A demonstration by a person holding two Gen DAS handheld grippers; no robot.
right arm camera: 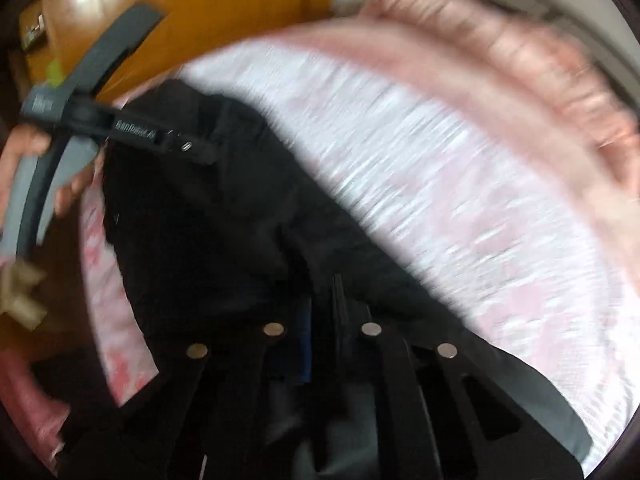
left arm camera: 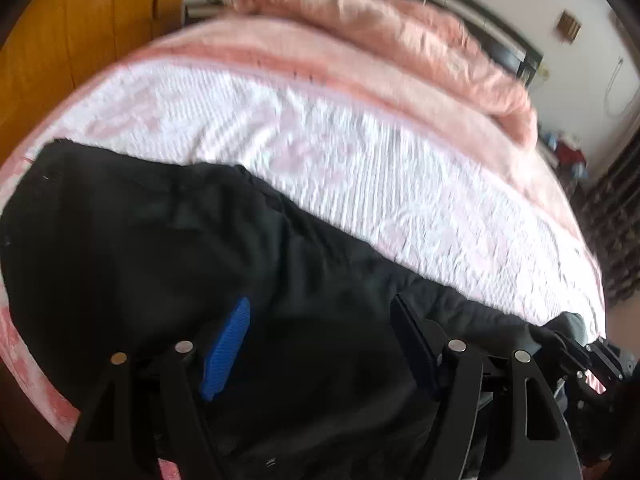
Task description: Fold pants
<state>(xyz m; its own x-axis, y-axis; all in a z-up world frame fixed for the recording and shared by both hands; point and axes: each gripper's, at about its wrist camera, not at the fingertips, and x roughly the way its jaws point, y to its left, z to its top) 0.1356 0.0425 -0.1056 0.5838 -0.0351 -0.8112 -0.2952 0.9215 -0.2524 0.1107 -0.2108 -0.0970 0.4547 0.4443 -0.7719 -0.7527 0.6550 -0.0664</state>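
Black pants [left arm camera: 168, 240] lie along the near edge of a bed with a white and pink cover [left arm camera: 320, 148]. My left gripper [left arm camera: 320, 332] is over the pants with its jaws wide apart; its blue pad [left arm camera: 228, 348] shows on the left finger. In the right wrist view the pants [right arm camera: 208, 232] bunch up toward my right gripper [right arm camera: 324, 312], whose fingers stand close together with black cloth between them. That view is blurred. The left gripper's grey handle [right arm camera: 80, 120], held by a hand, shows at the left in the right wrist view.
A rolled pink quilt [left arm camera: 400, 40] lies at the far side of the bed. A wooden wardrobe [left arm camera: 80, 40] stands at the left. A dark headboard [left arm camera: 480, 20] and a white wall are behind. The floor shows at the right edge.
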